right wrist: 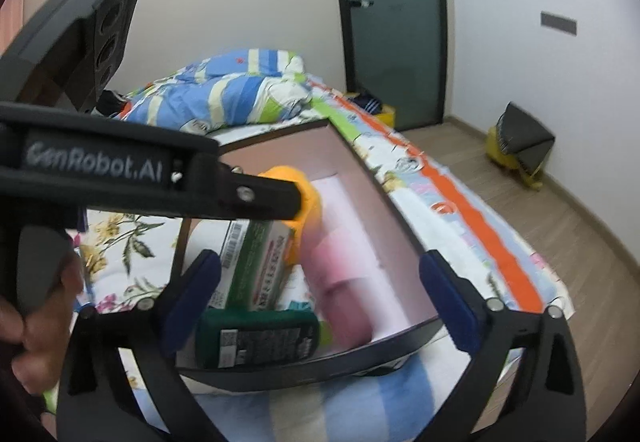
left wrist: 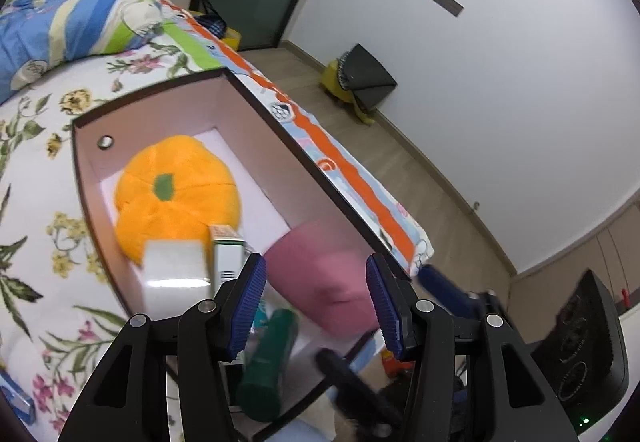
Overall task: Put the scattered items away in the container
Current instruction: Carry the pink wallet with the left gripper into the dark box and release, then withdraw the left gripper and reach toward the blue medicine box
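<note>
Mostly the goods already lie inside the container [left wrist: 256, 109], a dark-rimmed cardboard box with pale pink inner walls that sits on the flower-print bed [left wrist: 44, 201]. At its far end rests the orange plush pumpkin [left wrist: 176, 193]; it looks soft and light, will squash under any pinch, and is best taken by a fold near its edge rather than across its bulk. Beside it stands the white and green carton [right wrist: 260, 262], stiff-sided but thin; I judge a grip across its narrow faces would hold without crushing it. Toward the near wall lies the dark green bottle [right wrist: 260, 338] on its side, smooth and round, so it is likely to roll or slip unless pinched across the middle of its body. Along the right wall sits the pink soft item [left wrist: 328, 278], blurred in both views; it seems cushiony and yielding, though what it is I cannot tell.

Both tools hover above the near end of the box. Seen from its own camera, the left gripper [left wrist: 316, 302] has its jaws spread wide and nothing between them; the blue ribbed pads [left wrist: 250, 306] frame the pink item and the bottle below. Likewise the right gripper [right wrist: 320, 302] stands with jaws wide apart and empty, the bottle and carton showing through the gap. Part of the left tool crosses the right wrist view, a hand [right wrist: 24, 338] on its grip.

A small blue thing [left wrist: 16, 398] lies on the bed outside the box, at the picture's edge, too cut off to identify
</note>
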`<state>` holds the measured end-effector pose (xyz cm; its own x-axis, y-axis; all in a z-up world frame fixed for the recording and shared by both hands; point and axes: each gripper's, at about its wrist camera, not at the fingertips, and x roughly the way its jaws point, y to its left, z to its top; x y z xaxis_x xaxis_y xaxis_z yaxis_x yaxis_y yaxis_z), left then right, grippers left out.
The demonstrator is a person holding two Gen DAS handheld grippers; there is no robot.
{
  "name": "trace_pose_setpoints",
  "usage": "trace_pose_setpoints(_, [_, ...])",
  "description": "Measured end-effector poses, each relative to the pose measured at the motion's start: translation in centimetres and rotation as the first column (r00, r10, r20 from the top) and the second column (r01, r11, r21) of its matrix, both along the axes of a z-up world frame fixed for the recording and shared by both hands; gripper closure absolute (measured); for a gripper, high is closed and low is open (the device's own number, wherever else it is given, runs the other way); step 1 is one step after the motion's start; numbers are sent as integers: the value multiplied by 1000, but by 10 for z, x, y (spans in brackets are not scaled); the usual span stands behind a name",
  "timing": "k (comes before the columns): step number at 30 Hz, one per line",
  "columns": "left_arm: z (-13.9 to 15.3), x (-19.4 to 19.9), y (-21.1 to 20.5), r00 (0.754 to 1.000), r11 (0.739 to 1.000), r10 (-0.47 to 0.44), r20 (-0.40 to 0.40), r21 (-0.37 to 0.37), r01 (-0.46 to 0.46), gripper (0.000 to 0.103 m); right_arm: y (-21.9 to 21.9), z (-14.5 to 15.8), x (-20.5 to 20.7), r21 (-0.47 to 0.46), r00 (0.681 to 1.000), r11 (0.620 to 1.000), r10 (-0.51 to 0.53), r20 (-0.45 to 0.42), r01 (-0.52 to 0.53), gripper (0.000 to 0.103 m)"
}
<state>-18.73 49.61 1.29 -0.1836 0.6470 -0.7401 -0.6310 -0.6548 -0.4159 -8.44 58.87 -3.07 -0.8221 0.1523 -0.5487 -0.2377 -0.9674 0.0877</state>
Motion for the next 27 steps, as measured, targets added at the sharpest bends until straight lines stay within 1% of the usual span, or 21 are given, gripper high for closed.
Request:
trace_pose_setpoints(1, [2,-2,-3,1000,1000,13,-3,1,-13,38,0,1,2,2,1000,1000,-2,-7,2,0])
trace_pose_setpoints(2, [3,-4,-6,1000,1000,26,-8,6,-26,31,1,3,3,-5,1000,1000,-1,-11,1,0])
trace_pose_setpoints(4, [7,-4,-13,999,999,48,-25,19,-47,25,1,7,5,-19,1000,1000,-1,-13,1,0])
trace_pose_setpoints(5, [9,-4,-15,998,999,52,-36,17,-51,24,1,9,5,-21,1000,1000,-3,-14,3,0])
trace_pose_setpoints(9, [14,-2,-21,997,999,49,-53,2,-49,23,2,10,7,-35,1000,999,5,-24,-6,0])
trace_pose_setpoints(12, [19,-1,-32,996,998,64,-63,9,-64,23,-7,14,13,-34,999,999,10,-33,-11,0])
trace_pose_setpoints(13, [21,0,-36,995,997,72,-66,11,-71,23,-18,18,19,-33,999,999,9,-35,-10,0])
trace_pose_setpoints(17, [28,0,-60,992,995,102,-73,21,-101,23,-29,24,29,-68,999,998,7,-48,-10,0])
trace_pose_setpoints(19, [33,-1,-75,991,993,113,-73,33,-111,23,-34,26,32,-87,998,996,6,-62,-11,0])
trace_pose_setpoints(21, [41,0,-95,988,990,134,-79,56,-130,23,-43,31,36,-100,996,994,29,-86,-38,0])
trace_pose_setpoints(27, [63,7,-156,972,974,212,-97,96,-203,23,-89,55,42,-61,990,992,105,-98,-111,0])
